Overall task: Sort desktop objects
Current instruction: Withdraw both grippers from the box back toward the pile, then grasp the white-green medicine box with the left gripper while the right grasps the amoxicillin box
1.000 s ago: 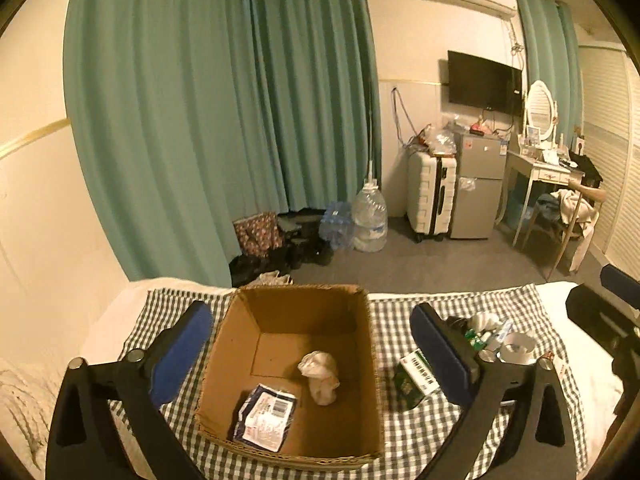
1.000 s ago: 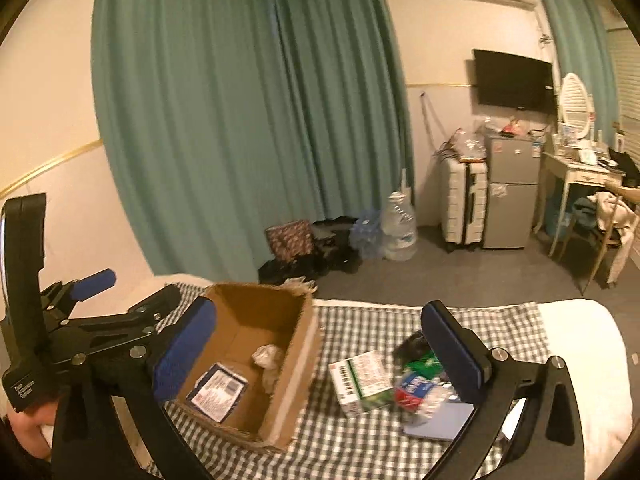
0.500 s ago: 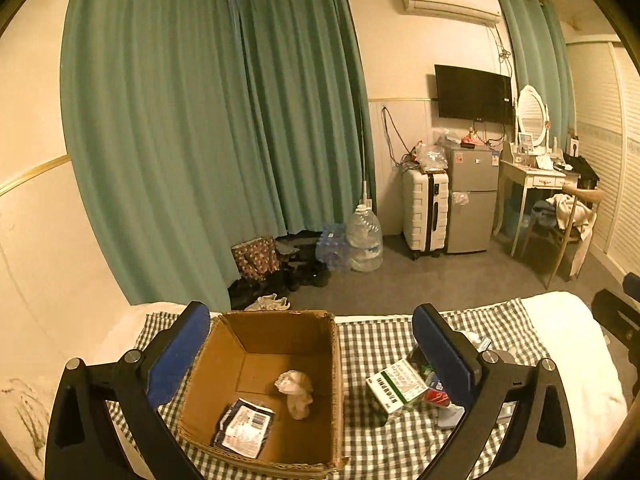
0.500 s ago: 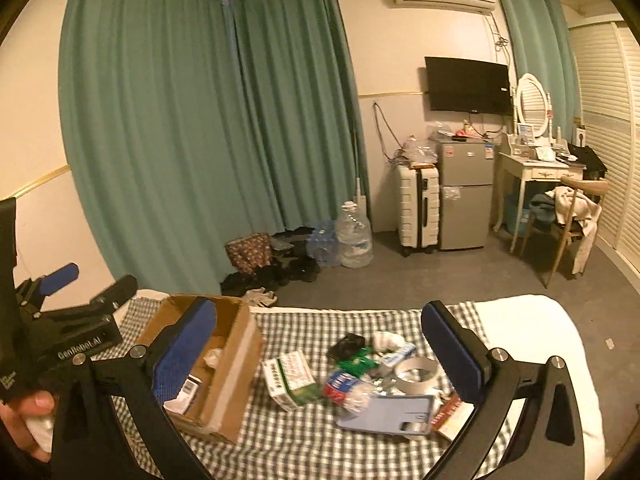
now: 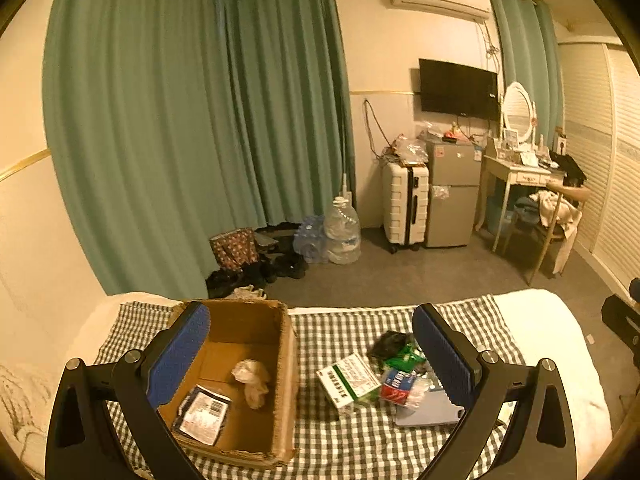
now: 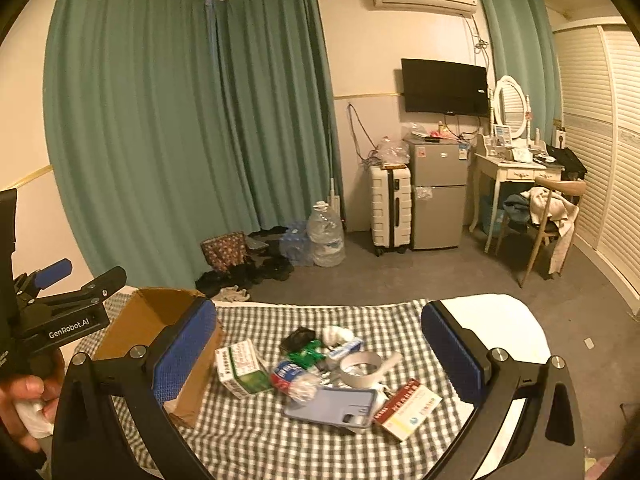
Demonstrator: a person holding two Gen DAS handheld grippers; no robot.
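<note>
An open cardboard box (image 5: 286, 384) sits on the left of the checked cloth (image 5: 332, 444); inside lie a crumpled tissue (image 5: 251, 379) and a printed packet (image 5: 202, 414). To its right is a pile: a green-white box (image 6: 242, 368), crushed bottle (image 6: 291, 379), green packet (image 6: 306, 356), tape roll (image 6: 360, 368), blue phone (image 6: 332, 402) and red-white box (image 6: 406, 408). My left gripper (image 5: 310, 322) hangs open above the box's right wall, holding nothing. Above the pile, my right gripper (image 6: 320, 316) is also open and holds nothing.
The cloth covers a white bed (image 6: 516, 320) whose far edge drops to a grey floor. A hand (image 6: 24, 400) holds the left gripper's handle (image 6: 60, 320) at the right wrist view's left edge. Curtains, a suitcase, a fridge and a dressing table stand far behind.
Both grippers have lifted up and back from the box, so more of the cloth and room shows. The right view has swung right over the pile. Both stay open.
</note>
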